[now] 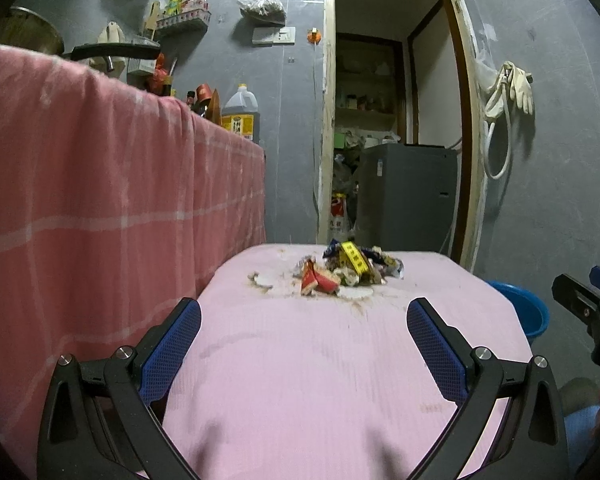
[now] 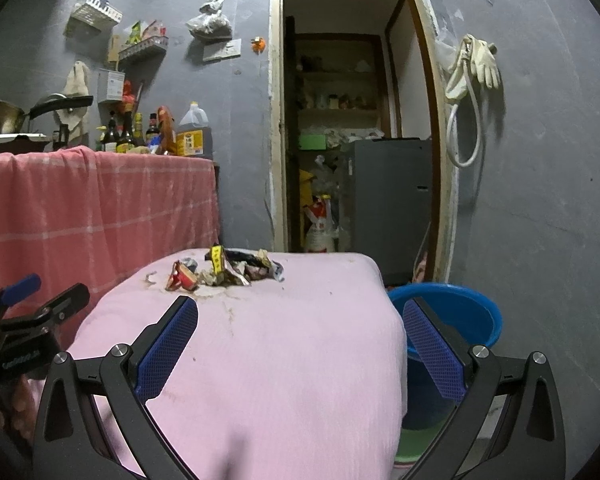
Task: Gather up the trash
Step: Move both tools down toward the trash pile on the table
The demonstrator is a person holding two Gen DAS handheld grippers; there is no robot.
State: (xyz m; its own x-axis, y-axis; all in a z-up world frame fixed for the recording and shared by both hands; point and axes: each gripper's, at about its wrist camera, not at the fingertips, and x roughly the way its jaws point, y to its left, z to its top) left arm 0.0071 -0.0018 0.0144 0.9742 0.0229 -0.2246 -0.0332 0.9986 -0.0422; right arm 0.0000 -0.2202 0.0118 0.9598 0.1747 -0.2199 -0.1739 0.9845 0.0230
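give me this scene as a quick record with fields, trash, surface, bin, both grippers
trash: a pile of crumpled wrappers at the far end of the table, with a red carton and a yellow wrapper in it
surface: pink cloth over the table, stained near the pile
bin: blue bucket on the floor, right of the table
left gripper: open, holding nothing, short of the pile
right gripper: open, holding nothing, short of the pile

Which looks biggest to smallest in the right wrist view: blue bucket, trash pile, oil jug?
1. blue bucket, partly hidden by the table.
2. trash pile.
3. oil jug, though it sits farther back, so its rank is unsure.
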